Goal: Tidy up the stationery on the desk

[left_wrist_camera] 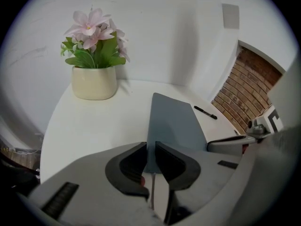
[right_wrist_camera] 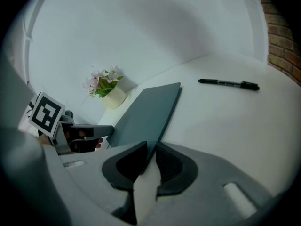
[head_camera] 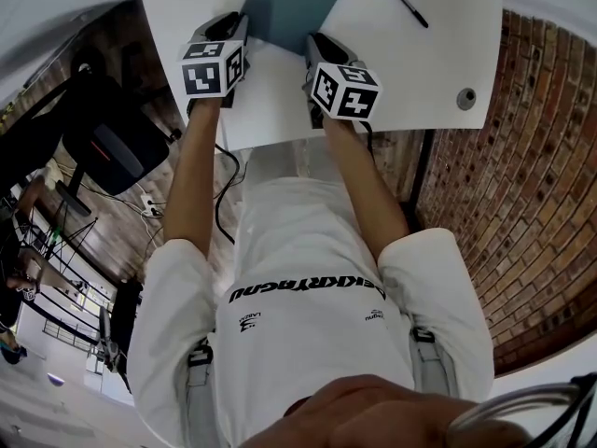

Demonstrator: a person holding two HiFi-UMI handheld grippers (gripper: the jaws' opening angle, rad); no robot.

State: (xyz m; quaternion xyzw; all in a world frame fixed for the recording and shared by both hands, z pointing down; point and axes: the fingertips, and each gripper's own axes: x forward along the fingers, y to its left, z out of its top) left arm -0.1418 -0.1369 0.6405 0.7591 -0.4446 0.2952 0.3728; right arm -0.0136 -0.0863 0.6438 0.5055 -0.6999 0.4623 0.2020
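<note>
A slate-grey notebook [head_camera: 289, 3] lies lengthwise on the white desk [head_camera: 420, 73], running away from me. My left gripper [head_camera: 239, 28] is at its near left corner. In the left gripper view the dark pads [left_wrist_camera: 136, 164] are closed on the notebook [left_wrist_camera: 171, 124] edge. My right gripper [head_camera: 313, 47] holds the near right corner. In the right gripper view the notebook [right_wrist_camera: 146, 114] runs into the narrow gap of that gripper [right_wrist_camera: 150, 160], and the cover's near end tilts up off the desk. A black pen [head_camera: 403, 0] lies to the right, apart from both grippers.
A cream pot of pink flowers [left_wrist_camera: 94, 81] stands at the desk's far left against the white wall. A small grey round fitting [head_camera: 465, 99] sits near the desk's right front corner. Brick floor [head_camera: 532, 185] lies to the right, and a dark chair [head_camera: 117, 147] stands left of me.
</note>
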